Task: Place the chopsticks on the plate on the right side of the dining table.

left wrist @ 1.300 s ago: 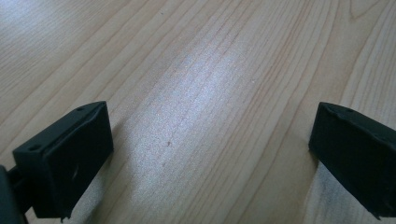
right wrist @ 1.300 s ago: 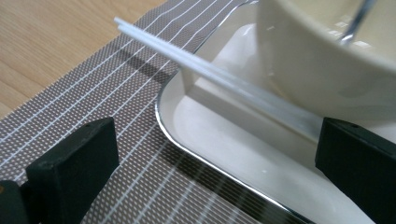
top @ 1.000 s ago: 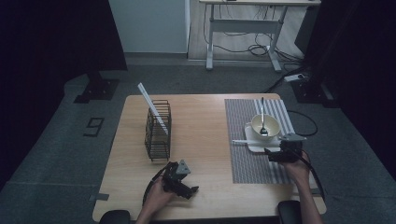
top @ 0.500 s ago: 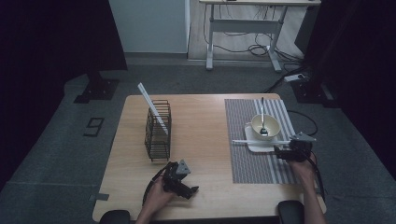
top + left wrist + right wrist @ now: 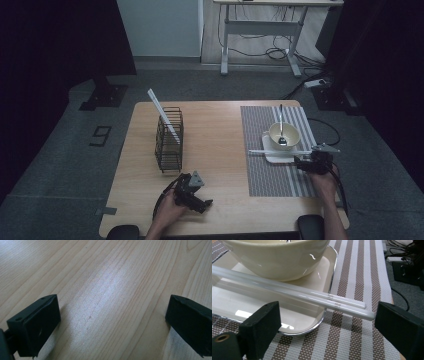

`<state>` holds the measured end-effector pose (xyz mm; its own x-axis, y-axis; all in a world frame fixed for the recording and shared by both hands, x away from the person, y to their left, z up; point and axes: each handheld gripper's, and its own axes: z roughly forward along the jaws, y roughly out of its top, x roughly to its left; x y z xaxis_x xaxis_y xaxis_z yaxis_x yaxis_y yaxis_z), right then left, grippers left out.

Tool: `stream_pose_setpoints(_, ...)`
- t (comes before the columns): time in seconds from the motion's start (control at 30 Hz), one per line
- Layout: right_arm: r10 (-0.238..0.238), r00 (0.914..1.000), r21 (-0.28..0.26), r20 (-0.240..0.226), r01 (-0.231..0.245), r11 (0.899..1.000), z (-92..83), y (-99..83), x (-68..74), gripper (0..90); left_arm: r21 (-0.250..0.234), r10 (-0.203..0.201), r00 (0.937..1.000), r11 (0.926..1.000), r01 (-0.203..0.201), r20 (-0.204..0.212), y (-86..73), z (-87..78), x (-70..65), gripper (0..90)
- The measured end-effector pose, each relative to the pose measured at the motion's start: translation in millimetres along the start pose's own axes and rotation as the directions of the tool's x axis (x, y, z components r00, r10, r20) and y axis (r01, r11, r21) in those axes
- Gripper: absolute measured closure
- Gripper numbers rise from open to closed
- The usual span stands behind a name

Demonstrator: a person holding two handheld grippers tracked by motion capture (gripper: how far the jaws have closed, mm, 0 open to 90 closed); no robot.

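Your left gripper [image 5: 199, 199] rests on the bare table [image 5: 112, 285] at the near edge, jaws wide apart with nothing between them. Your right gripper [image 5: 332, 322] sits low over the striped placemat [image 5: 359, 272], jaws spread and just closing, either side of the white chopsticks [image 5: 317, 296], not pressing them. The chopsticks lie across the plate [image 5: 322, 272]; the bowl [image 5: 277, 257] stands just beyond.

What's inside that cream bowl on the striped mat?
A spoon stands in the bowl, its handle leaning out over the far rim. The bowl sits on a white tray with chopsticks laid across it. Whether any food lies at the bottom cannot be seen.
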<state>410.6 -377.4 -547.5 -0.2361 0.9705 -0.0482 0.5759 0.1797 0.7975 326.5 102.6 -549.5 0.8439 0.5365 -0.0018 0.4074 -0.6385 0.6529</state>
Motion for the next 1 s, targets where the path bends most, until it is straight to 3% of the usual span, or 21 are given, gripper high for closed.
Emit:
stream_pose_setpoints(0.8,0.013,0.9997,0.002,-0.021,-0.013,1.0,1.7,0.4,2.5,9.6,0.0,0.002,1.0,1.0,-0.002,0.001,0.0,0.0,0.0,0.0)
stream_pose_setpoints(0.97,0.006,0.9999,-0.014,-0.015,-0.006,1.0,-1.5,1.8,2.6,6.3,0.0,0.002,1.0,1.0,-0.002,0.002,0.0,0.0,0.1,0.0)
stream_pose_setpoints(1.0,-0.014,0.9999,-0.026,0.001,0.014,1.0,-6.2,4.4,3.7,4.2,0.0,0.002,1.0,1.0,-0.002,0.002,0.0,0.0,0.1,0.0)
